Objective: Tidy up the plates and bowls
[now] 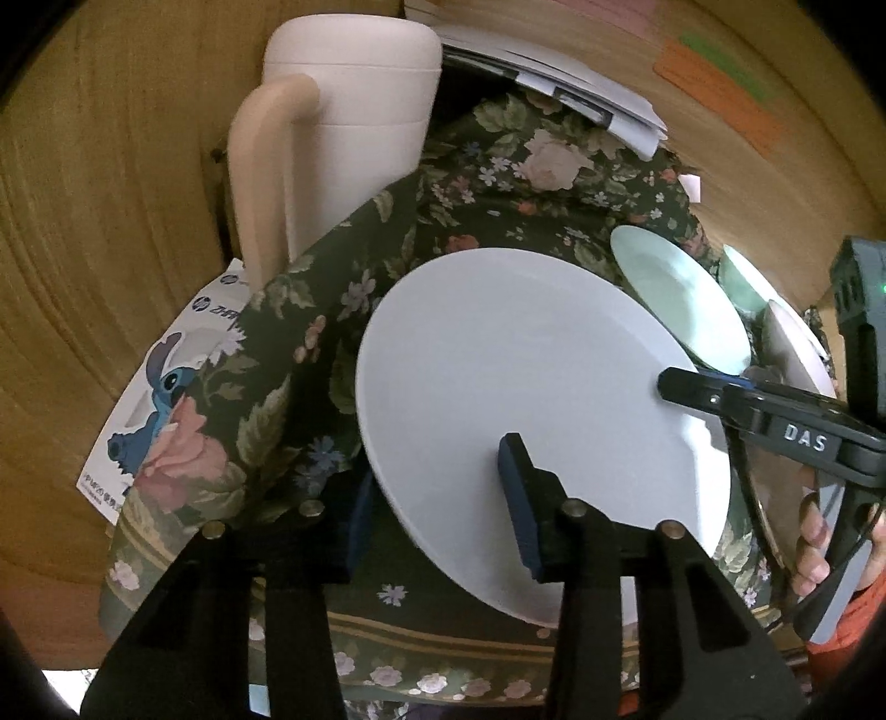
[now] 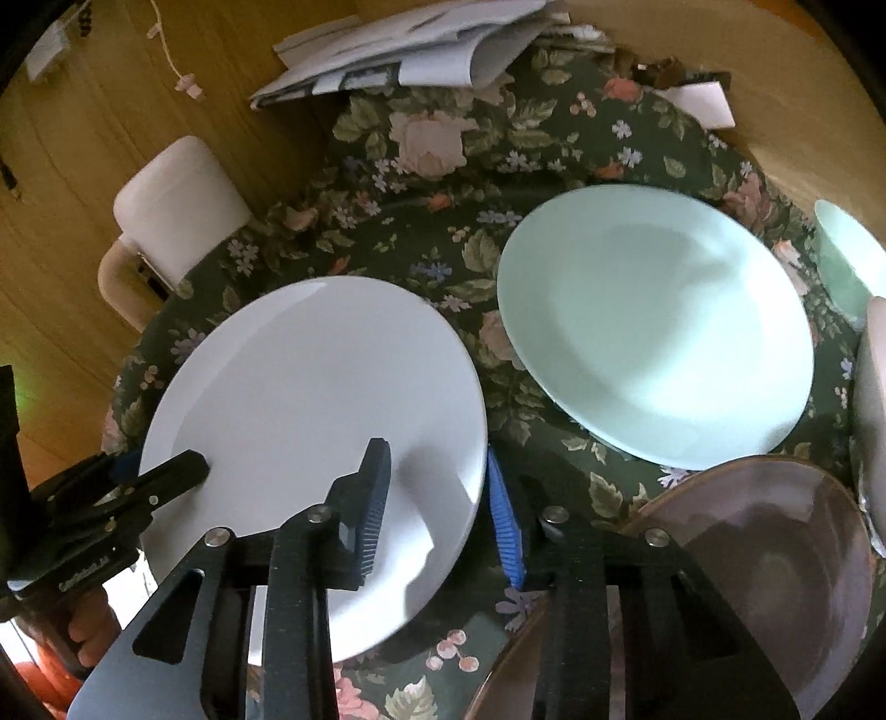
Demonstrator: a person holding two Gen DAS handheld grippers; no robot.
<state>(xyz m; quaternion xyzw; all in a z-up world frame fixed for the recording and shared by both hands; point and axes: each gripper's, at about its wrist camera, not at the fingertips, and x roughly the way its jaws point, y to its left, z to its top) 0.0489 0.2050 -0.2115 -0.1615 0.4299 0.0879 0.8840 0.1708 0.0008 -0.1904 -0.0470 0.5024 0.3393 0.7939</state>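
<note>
The white plate (image 2: 310, 432) sits on the floral cloth (image 2: 443, 183) covering the tabletop, left of a pale green plate (image 2: 653, 327), and both grippers are on it at once. The left gripper (image 1: 437, 509) has its fingers straddling the near rim, one pad over the top face and one down at the edge. They look spread around the rim, not squeezed tight yet. The right gripper (image 2: 437, 509) does the same on the opposite side, fingers apart with the rim running between them.

Handling-wise I'd guess glazed ceramic: stiff, a bit heavy, slick and chippy, so the rim is really the only place to grab. A pinch well onto the flat lip from two sides seems safer than one corner bite.

Count as far as I can see: two big plates (white, green), one brownish glass plate (image 2: 775, 559) near the right gripper, one green bowl (image 2: 847, 249) at the far right, plus a pale rim (image 2: 875, 387) that's too cut off to name. Off to the side there's a cream jug (image 1: 343, 127) and a pile of papers (image 2: 410, 44).
</note>
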